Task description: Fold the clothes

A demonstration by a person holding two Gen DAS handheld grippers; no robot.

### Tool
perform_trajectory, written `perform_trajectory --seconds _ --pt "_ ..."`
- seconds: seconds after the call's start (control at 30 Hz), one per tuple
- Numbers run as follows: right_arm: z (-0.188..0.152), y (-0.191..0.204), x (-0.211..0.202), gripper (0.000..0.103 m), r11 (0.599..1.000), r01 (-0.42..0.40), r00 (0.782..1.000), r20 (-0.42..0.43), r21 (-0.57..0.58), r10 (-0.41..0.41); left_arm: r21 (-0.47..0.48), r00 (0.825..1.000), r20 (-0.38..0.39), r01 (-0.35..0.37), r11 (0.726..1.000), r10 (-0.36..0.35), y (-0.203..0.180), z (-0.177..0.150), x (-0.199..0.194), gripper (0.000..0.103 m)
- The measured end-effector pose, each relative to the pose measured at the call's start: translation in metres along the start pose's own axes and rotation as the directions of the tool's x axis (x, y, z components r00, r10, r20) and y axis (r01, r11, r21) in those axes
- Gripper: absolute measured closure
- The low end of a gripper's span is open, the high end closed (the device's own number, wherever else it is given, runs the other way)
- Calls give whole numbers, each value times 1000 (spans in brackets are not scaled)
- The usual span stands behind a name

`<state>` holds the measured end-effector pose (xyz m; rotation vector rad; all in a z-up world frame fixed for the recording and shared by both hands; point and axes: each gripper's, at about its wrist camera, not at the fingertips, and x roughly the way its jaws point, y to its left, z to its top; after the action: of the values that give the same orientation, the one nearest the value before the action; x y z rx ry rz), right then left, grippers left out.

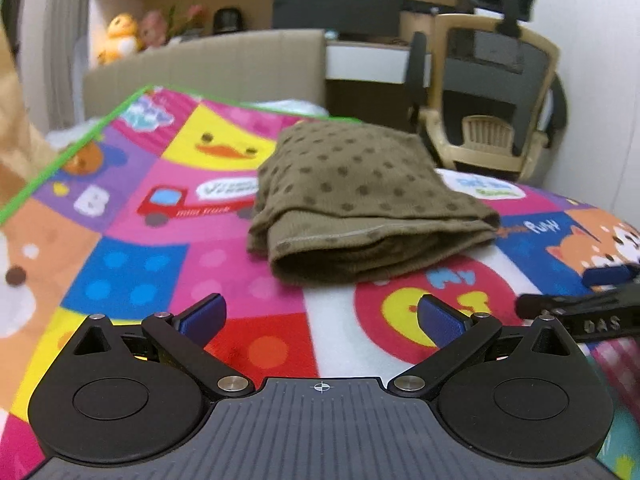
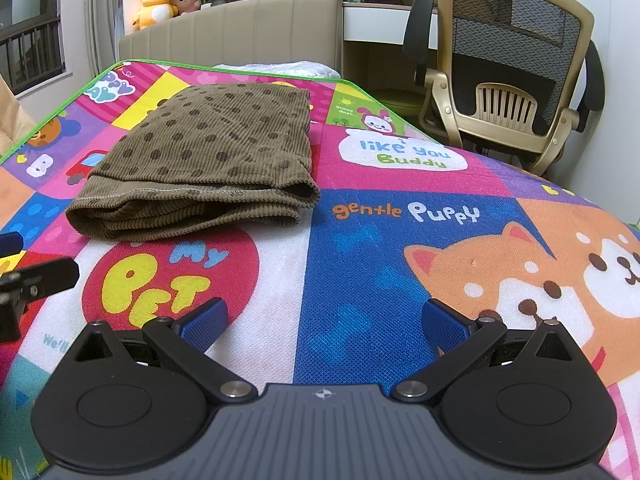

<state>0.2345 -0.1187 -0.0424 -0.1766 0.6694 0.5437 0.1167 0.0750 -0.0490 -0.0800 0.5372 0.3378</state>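
**A:** How far along are you, judging by what lies ahead of your claws?

**B:** Far along, I'd say; the olive dotted garment (image 2: 200,160) sits ahead of your right gripper (image 2: 324,326) and off to its left, already doubled into a compact stack; you can see several layers at the near edge, with a stitched hem on top.

**A:** And from the other side?

**B:** Ahead of your left gripper (image 1: 322,320) and slightly to its right, the same bundle rests flat on the cartoon play mat (image 2: 380,240); neither claw touches it; both hang back from it, with bare mat between the blue pads (image 1: 206,316) and the cloth.

**A:** Are you holding anything?

**B:** No; both of your claws stand wide, nothing between the fingers; the tip of each one shows at the edge of the other's view, so they sit side by side, close together.

**A:** What is left, then?

**B:** Little for this piece, by my reading; the near layers are a bit uneven on the left corner, so you might square that edge or press it flat; no other clothing shows on the mat, so I cannot tell whether more waits outside the views; beyond the mat you have only the headboard (image 2: 240,28) and an office chair (image 2: 508,64).
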Motion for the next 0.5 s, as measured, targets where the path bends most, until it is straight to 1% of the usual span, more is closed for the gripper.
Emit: perform_trajectory --seconds 0.5 --pt "0 0 0 0 1000 0 1000 -1 -1 0 8 1000 -20 -4 1000 4 -1 -2 1 0"
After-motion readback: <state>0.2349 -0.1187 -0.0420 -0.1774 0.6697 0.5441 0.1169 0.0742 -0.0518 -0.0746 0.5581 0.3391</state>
